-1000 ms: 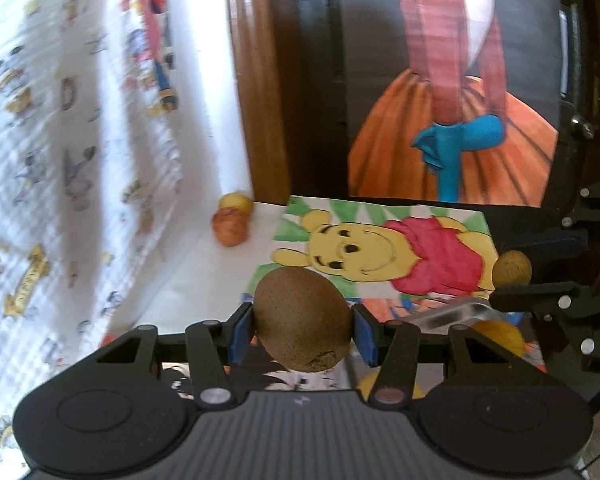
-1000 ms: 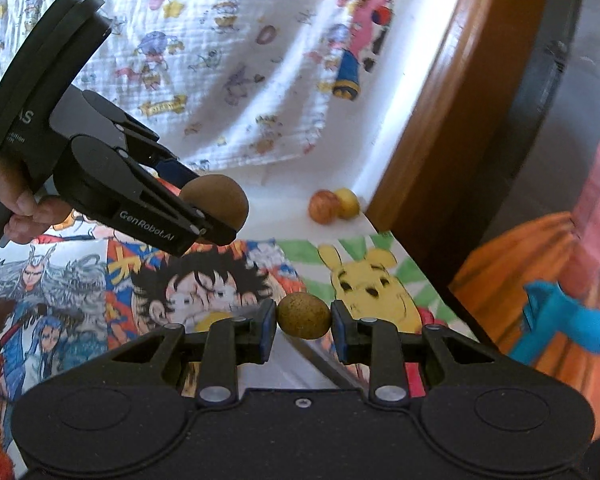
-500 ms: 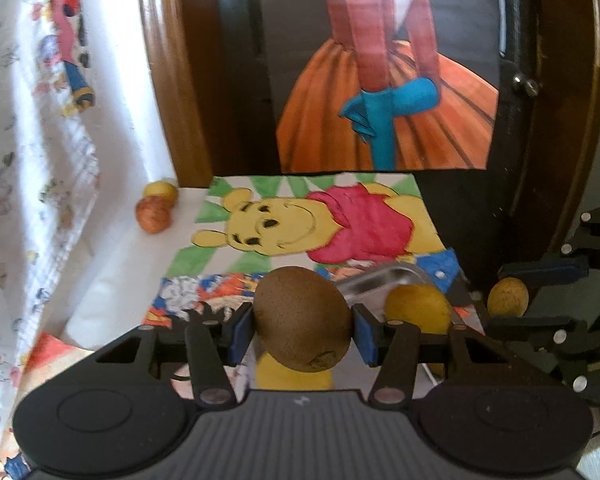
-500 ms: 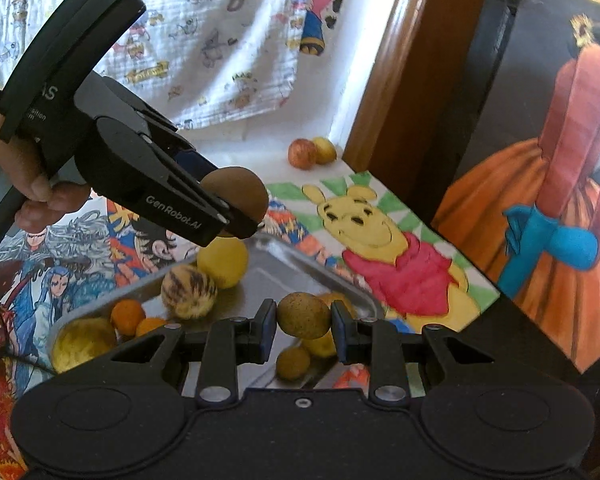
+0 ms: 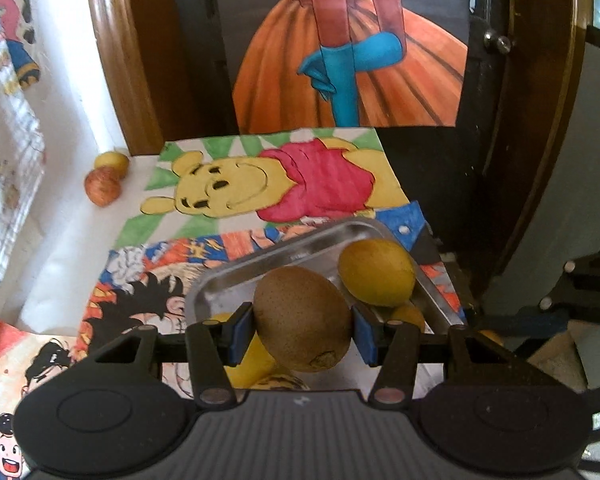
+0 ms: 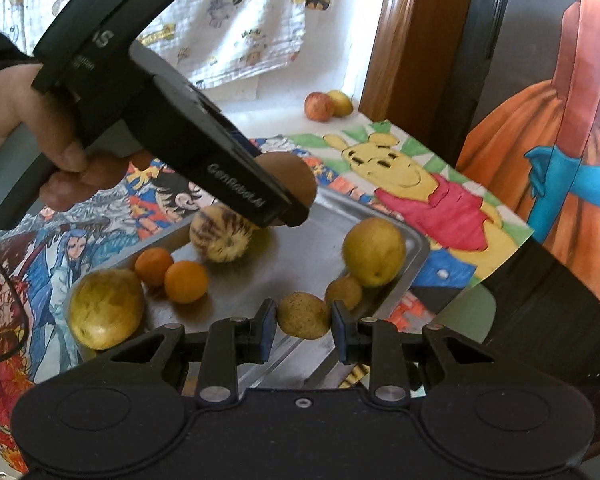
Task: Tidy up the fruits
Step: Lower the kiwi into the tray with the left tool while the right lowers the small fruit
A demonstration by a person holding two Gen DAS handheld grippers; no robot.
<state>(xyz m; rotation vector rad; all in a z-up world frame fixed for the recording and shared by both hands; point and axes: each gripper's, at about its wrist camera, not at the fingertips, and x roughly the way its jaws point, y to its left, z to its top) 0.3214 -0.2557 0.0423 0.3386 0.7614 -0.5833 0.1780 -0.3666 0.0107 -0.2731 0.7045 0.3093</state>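
My left gripper point(image 5: 302, 330) is shut on a brown kiwi point(image 5: 303, 318) and holds it above the far end of a metal tray point(image 5: 268, 262); it also shows in the right wrist view point(image 6: 288, 204) with the kiwi point(image 6: 296, 178). My right gripper point(image 6: 303, 326) is shut on a small tan fruit point(image 6: 303, 316) over the tray's near edge point(image 6: 416, 256). In the tray lie a yellow-green fruit point(image 6: 374, 251), a small tan fruit point(image 6: 343, 291), two oranges point(image 6: 185, 282), a striped melon point(image 6: 220, 238) and a big yellow fruit point(image 6: 106, 308).
A red apple point(image 6: 318, 106) and a yellow apple point(image 6: 341, 102) lie on the white surface by the wooden post point(image 6: 396, 40). Cartoon drawings point(image 6: 412, 176) cover the table. A painting of an orange dress point(image 5: 352, 60) stands behind. The table's edge runs at the right.
Both grippers have moved over the tray and lower, each still holding its fruit. The tray and its fruits have come into fuller view.
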